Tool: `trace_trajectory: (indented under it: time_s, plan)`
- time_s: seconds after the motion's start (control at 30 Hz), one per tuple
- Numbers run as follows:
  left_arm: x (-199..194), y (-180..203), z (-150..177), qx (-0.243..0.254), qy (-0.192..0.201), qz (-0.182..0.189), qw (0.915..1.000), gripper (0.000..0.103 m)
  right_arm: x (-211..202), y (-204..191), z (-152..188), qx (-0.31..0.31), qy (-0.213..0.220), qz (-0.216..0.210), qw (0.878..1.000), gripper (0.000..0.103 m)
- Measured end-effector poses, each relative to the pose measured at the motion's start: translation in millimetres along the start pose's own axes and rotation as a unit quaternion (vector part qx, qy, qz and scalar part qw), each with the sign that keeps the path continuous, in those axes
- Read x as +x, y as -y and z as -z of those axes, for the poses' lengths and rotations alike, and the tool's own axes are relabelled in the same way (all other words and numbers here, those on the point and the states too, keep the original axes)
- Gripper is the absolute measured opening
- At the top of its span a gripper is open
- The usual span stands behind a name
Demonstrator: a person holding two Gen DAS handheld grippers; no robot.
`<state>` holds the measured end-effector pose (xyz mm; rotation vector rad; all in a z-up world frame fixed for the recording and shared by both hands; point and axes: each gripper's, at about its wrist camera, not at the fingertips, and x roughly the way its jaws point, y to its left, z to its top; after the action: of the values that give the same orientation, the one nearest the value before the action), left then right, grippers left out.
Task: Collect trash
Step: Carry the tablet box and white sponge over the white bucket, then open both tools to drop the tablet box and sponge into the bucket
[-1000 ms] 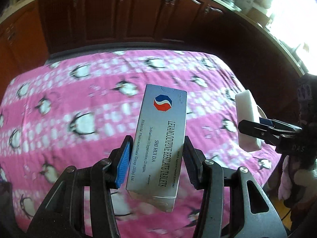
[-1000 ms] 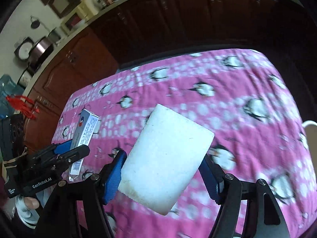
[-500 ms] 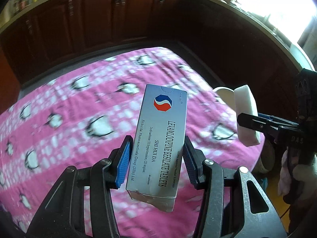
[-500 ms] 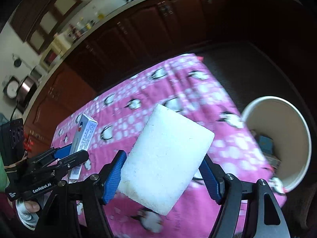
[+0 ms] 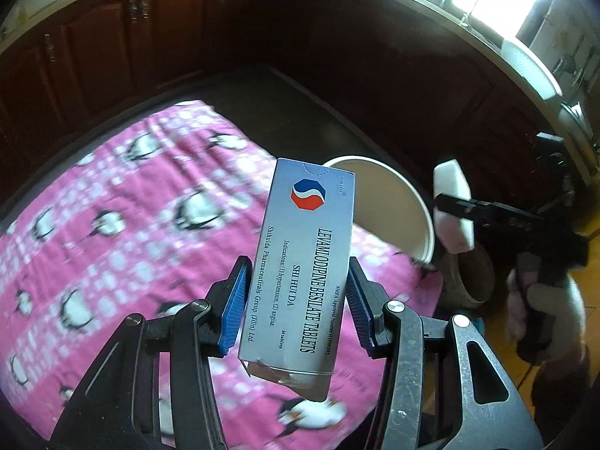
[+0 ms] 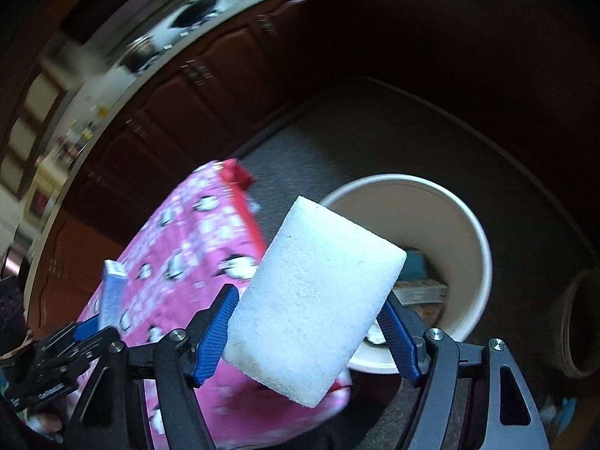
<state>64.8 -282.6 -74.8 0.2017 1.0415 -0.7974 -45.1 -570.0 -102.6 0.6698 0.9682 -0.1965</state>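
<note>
In the left wrist view the left gripper [image 5: 296,300] pinches a flat, silvery cardboard tablet box [image 5: 302,273] between its ribbed blue pads [image 5: 234,309], the box standing nearly upright at the centre of the frame with its torn lower flap hanging below the fingers. It carries a red, white and blue octagonal logo and black lettering (LEVAMLODIPINE BESILATE TABLETS). Behind it, filling the left half of the frame, lies a soft pink cloth [image 5: 123,225] printed with penguins and pale checks. Just right of the box's upper end shows the smooth curved rim of a round white bucket [image 5: 408,202], standing on dark floor beside the cloth's edge.

In the right wrist view the right gripper [image 6: 309,324] clamps a thick rectangular block of white foam [image 6: 315,296], grainy on its face and rounded at the corners, between matching blue pads. The block is tilted, its upper end overlapping the bucket [image 6: 480,247] at centre right; inside the bucket, flat scraps lie at the bottom, too blurred to name. At the frame's right edge stands a dull brown round pot [image 6: 579,322]. Glossy dark wooden cabinets [image 6: 210,86] with panelled doors curve across the upper part of both views.
</note>
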Motion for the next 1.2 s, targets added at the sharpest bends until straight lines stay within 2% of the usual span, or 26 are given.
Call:
trace_trajectory:
  time_s: [0.33, 0.97, 1.2]
  plan:
    - [50, 43, -32, 0.016, -0.034, 0.038, 0.9986, 0.048, 29, 55, 1, 0.051, -0.036, 0.011, 0.998, 0.072]
    - [104, 74, -56, 0.023, -0.058, 0.045, 0.9970, 0.048, 55, 75, -8, 0.069, -0.051, 0.020, 0.996, 0.073]
    - [116, 76, -59, 0.003, -0.059, 0.064, 0.9962, 0.048, 62, 82, -12, 0.086, -0.053, 0.015, 0.995, 0.077]
